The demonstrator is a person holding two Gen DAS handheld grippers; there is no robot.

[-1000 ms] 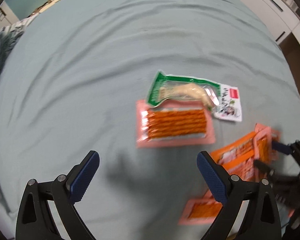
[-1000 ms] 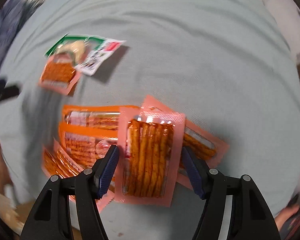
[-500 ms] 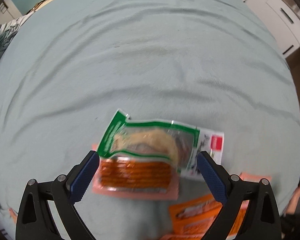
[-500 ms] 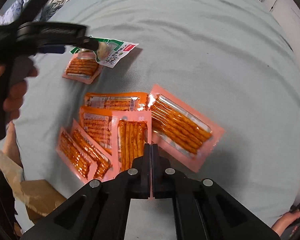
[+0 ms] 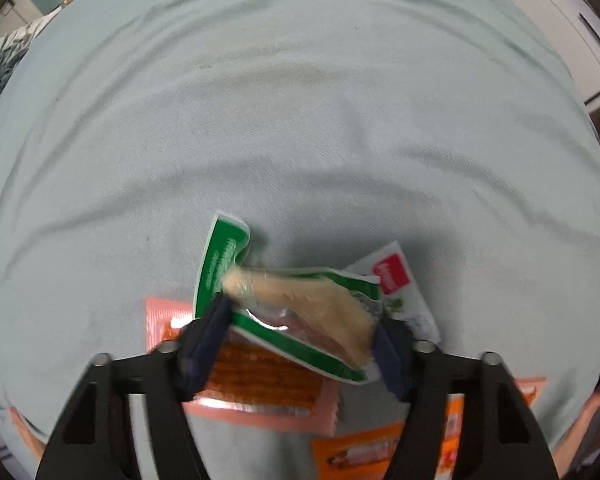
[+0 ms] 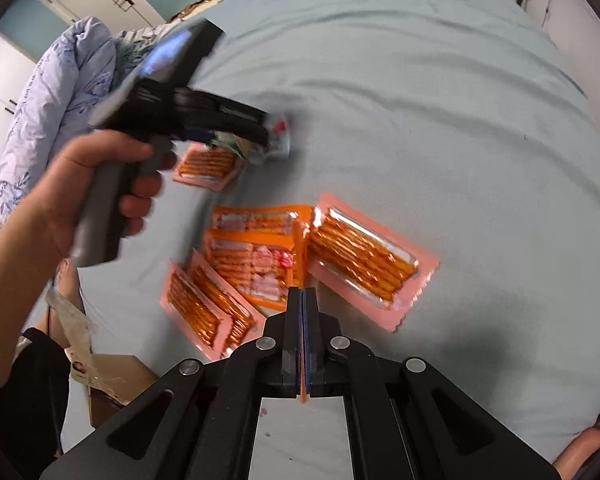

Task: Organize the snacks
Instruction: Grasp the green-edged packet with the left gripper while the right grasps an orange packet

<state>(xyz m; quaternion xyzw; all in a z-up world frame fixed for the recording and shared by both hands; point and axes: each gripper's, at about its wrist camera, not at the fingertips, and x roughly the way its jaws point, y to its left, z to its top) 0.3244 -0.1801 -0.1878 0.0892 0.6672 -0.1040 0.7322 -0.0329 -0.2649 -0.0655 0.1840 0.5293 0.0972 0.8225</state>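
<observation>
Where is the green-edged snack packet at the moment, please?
In the left wrist view the green-edged packet sits between the left gripper's closing fingers, over a pink packet of orange sticks on the bedsheet.

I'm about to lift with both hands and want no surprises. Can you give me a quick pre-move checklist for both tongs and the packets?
1. Left tongs gripping the green packet: ok. The jaws have just been closing, and the packet is buckled between the pads.
2. Pink stick packet underneath clear of that grip: cannot tell. The left pad overlaps its edge.
3. Right tongs shut on a thin pink packet, seen edge-on: ok.
4. Other stick packets lying flat on the sheet: ok.
5. The two tongs apart from each other: ok.
</observation>
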